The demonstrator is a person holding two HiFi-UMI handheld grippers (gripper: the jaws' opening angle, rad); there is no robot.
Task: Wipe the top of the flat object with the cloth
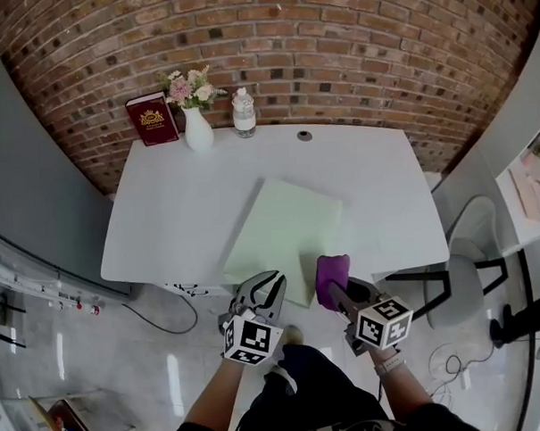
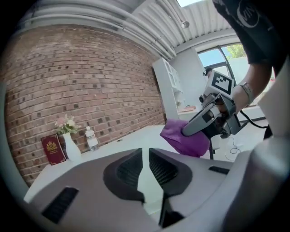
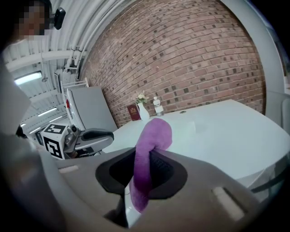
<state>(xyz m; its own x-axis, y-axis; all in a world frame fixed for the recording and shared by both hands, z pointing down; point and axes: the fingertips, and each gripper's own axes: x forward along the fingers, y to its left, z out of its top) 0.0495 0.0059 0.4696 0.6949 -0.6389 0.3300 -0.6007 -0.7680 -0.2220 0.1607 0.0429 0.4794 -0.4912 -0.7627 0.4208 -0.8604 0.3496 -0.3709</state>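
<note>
The flat object (image 1: pixel 284 232) is a pale green rectangular sheet, thin and plain, lying flat on the white table (image 1: pixel 180 196). It is turned at a slant to the table's sides, and its near corner appears to jut a little past the table's front edge. Its top is bare. The cloth (image 1: pixel 332 277) is purple, soft and bunched into a thick fold. In the right gripper view the cloth (image 3: pixel 147 154) rises between the jaws and curls over in a rounded hump above them, with a loose end hanging down below. The right hand-held gripper (image 1: pixel 338 296) is clamped on this cloth, and holds it just beside the sheet's near right edge, at the front of the table. Whether the cloth touches the sheet cannot be told. The left hand-held gripper (image 1: pixel 266 291) is at the sheet's near left corner, close to the other one. Its jaws are drawn all but together, with only a thin slit between them and nothing in it. From the left gripper view, the cloth (image 2: pixel 183 138) shows just beyond and to the right, hanging from the right hand-held gripper (image 2: pixel 195 129) above the table.
</note>
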